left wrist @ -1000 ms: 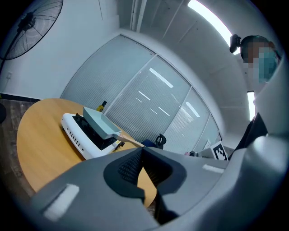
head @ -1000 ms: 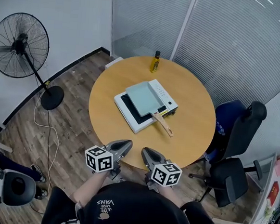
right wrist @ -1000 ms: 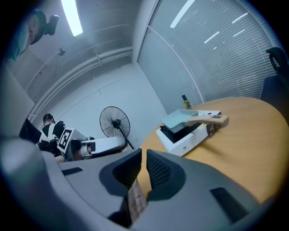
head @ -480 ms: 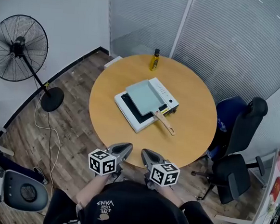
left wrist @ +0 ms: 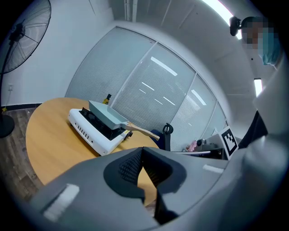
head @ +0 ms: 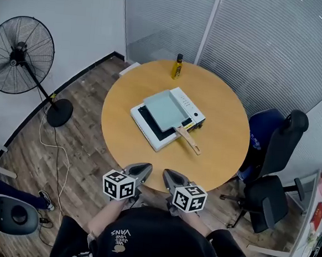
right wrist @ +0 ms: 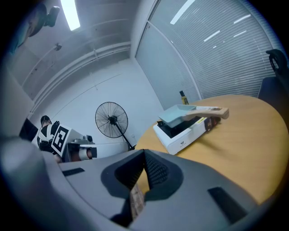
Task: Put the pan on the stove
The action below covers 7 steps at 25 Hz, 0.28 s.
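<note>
Round tabletop (head: pixel 121 144) ahead of me. White stove (head: pixel 145 131) near its middle. Pan (head: pixel 163 110) sits on stove, wooden handle (head: pixel 189 140) sticking out past stove's edge toward near right. My left gripper (head: pixel 143 166) and right gripper (head: pixel 168 173) side by side at near rim of tabletop, both pointed toward pan, well apart from it. Jaws of both clenched tight, nothing between them. Small bottle (head: pixel 177 67) upright at far rim, beyond stove.
</note>
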Tool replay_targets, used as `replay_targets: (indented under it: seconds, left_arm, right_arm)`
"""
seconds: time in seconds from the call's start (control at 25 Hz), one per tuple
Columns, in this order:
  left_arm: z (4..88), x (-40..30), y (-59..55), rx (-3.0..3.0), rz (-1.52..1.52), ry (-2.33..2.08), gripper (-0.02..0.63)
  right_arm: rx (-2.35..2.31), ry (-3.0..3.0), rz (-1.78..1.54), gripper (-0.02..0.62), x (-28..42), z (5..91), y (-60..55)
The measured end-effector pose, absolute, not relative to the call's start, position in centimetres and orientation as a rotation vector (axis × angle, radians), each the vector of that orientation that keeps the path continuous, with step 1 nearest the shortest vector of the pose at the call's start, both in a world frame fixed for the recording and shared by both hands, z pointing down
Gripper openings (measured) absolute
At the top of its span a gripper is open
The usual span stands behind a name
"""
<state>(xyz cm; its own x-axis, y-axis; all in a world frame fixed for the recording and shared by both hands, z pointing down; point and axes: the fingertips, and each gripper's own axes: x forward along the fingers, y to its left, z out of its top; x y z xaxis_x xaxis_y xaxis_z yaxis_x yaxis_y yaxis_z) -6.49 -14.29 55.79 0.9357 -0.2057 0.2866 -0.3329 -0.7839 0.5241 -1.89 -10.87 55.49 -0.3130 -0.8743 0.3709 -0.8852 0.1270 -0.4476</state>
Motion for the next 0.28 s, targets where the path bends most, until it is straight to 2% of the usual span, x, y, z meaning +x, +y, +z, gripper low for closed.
replay_targets:
  seconds: [0.28]
  left_arm:
    - [56.07,-5.86,-14.75,2.494,0.303,-0.398,0.011]
  right_arm:
    - [1.821,-2.358,0.935,0.014,-1.35,54.83,-11.4]
